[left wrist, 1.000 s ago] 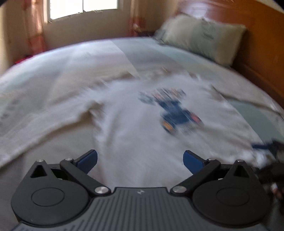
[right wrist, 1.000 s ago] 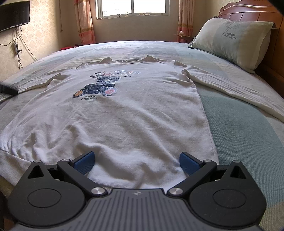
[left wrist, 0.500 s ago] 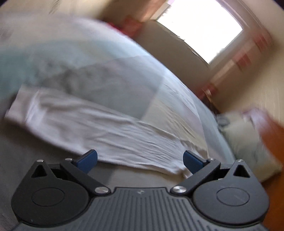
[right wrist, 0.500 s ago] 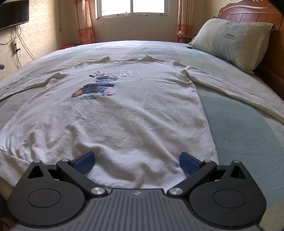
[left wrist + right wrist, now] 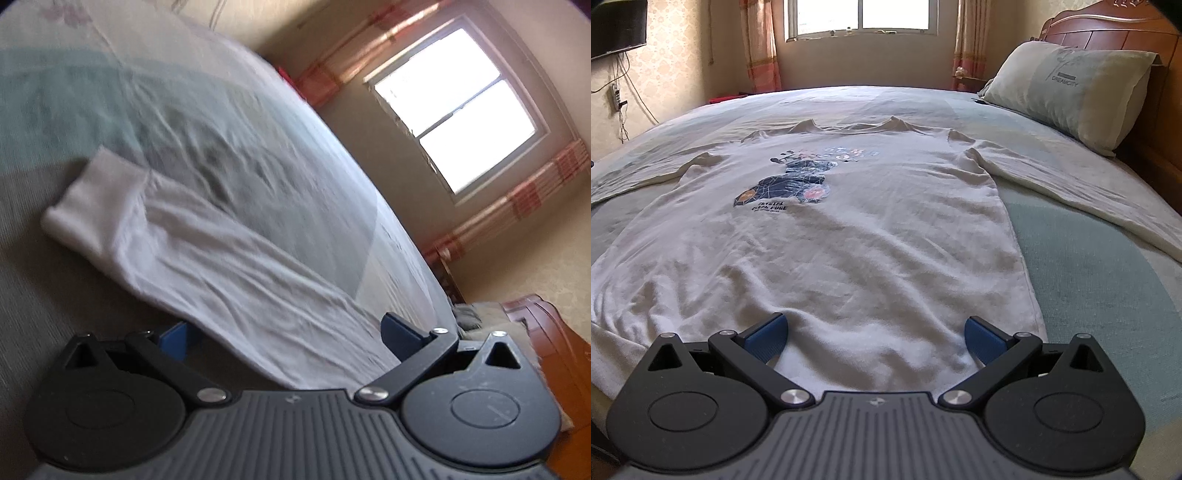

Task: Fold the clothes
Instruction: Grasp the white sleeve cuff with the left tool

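A white long-sleeved shirt (image 5: 827, 236) lies spread flat, print side up, across the bed (image 5: 1100, 280), its collar toward the window (image 5: 862, 16) at 12 o'clock and its hem nearest the right wrist camera at 6 o'clock. A dark graphic print (image 5: 790, 184) sits on the chest, a little toward 11 o'clock from the middle of the cloth. One sleeve runs out toward 3 o'clock, passing below a pale pillow (image 5: 1067, 88) that leans against the wooden headboard (image 5: 1108, 33) at 2 o'clock; the other sleeve trails off toward 9 o'clock. The right gripper (image 5: 874, 334) hangs low over the hem with its jaws spread wide and nothing between them, the blue fingertips (image 5: 766, 334) close above the cloth. In the tilted, somewhat blurred left wrist view, the left gripper (image 5: 286, 334) also has its jaws apart and empty, set on either side of a sleeve (image 5: 221, 266) that stretches away toward 10 o'clock and ends in a ribbed cuff (image 5: 88, 199) lying on the bedspread. Whether its fingertips touch the fabric cannot be told.
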The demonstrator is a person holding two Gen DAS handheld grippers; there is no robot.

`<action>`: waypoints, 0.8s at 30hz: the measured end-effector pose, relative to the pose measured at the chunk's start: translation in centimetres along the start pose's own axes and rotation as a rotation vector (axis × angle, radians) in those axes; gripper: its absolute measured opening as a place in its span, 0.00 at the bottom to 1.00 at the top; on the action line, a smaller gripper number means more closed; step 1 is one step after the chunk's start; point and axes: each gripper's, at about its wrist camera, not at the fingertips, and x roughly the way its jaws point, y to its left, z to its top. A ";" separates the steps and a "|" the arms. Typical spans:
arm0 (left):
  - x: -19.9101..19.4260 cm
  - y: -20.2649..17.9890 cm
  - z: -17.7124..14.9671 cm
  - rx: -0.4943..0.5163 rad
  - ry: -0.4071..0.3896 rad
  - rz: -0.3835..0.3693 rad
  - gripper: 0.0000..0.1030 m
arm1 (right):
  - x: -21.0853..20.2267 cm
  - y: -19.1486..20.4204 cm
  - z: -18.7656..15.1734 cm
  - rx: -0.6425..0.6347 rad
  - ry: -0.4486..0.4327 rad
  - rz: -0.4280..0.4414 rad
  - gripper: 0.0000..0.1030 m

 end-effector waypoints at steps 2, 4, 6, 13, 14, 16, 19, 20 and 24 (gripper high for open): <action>0.4 0.0 -0.2 0.016 -0.028 0.003 0.99 | 0.1 0.1 0.0 0.001 -0.002 -0.003 1.00; 0.9 -0.4 -0.3 0.045 -0.045 0.009 0.99 | 0.1 0.1 0.0 0.003 -0.007 -0.008 1.00; 1.6 -1.0 -0.2 0.065 -0.052 0.021 0.99 | 0.2 0.1 0.0 0.004 -0.010 -0.011 1.00; 3.6 -2.5 -0.6 0.032 -0.181 0.121 0.99 | 0.3 0.2 0.1 0.005 -0.014 -0.020 1.00; 3.7 -2.9 -1.0 0.046 -0.189 0.129 0.99 | 0.3 0.2 0.1 0.005 -0.014 -0.020 1.00; 3.9 -3.2 -1.4 0.088 -0.213 0.150 0.99 | 0.3 0.3 0.1 0.005 -0.016 -0.021 1.00; 4.1 -2.9 -0.9 0.071 -0.252 0.166 0.99 | 0.3 0.3 0.1 0.005 -0.017 -0.022 1.00; 4.2 -3.0 -0.8 0.058 -0.254 0.172 0.99 | 0.3 0.4 0.1 0.005 -0.017 -0.022 1.00; 4.4 -3.2 0.3 -0.002 -0.243 0.153 0.99 | 0.3 0.5 0.2 -0.004 -0.015 -0.027 1.00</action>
